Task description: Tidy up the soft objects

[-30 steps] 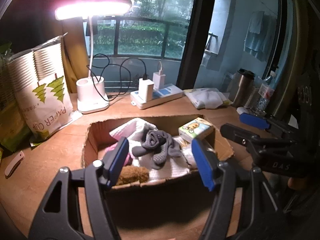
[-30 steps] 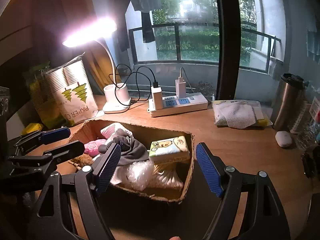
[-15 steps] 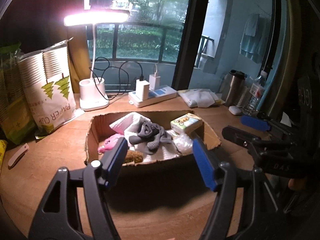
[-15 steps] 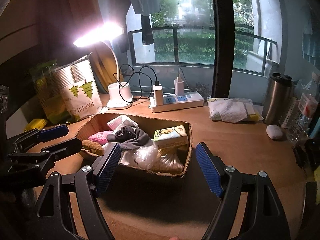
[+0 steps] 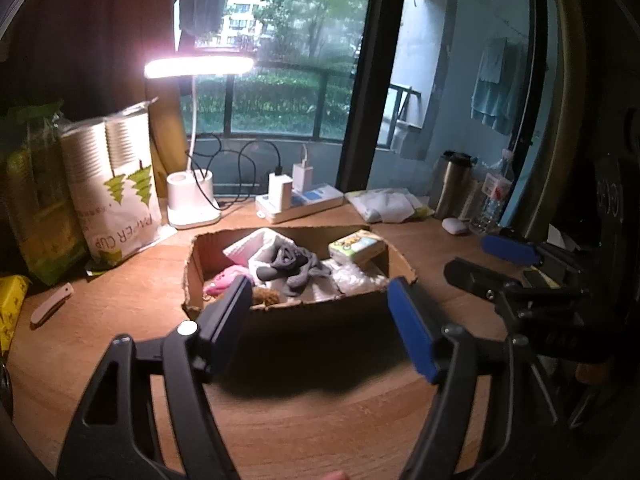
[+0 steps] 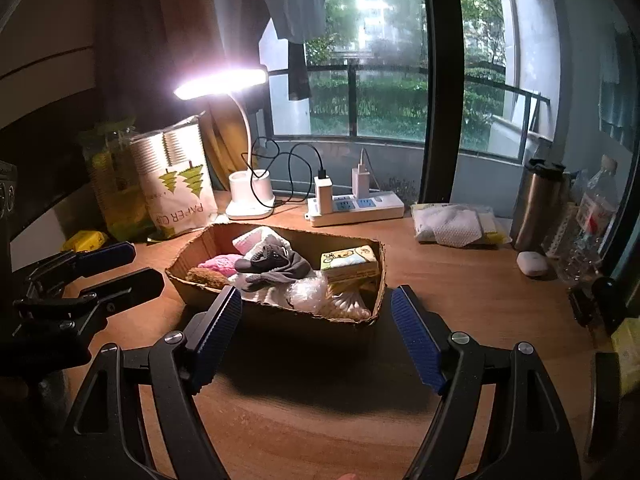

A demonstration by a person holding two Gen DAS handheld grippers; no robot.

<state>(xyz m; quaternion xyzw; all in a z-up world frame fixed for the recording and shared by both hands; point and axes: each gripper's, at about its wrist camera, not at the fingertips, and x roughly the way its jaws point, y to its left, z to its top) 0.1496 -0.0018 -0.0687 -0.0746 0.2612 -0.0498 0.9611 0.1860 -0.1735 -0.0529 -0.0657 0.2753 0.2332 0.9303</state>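
hovering empty before cardboard box point(image 5: 320, 314), both jaws apart

both grippers, left gripper point(image 5: 320, 316) and right gripper point(image 6: 316, 332), have drawn back from the cardboard box point(image 6: 280, 316)

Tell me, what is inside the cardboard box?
The cardboard box holds grey socks, a pink soft item, a brown fuzzy item, a tissue pack and clear plastic. Anything beneath them is covered.
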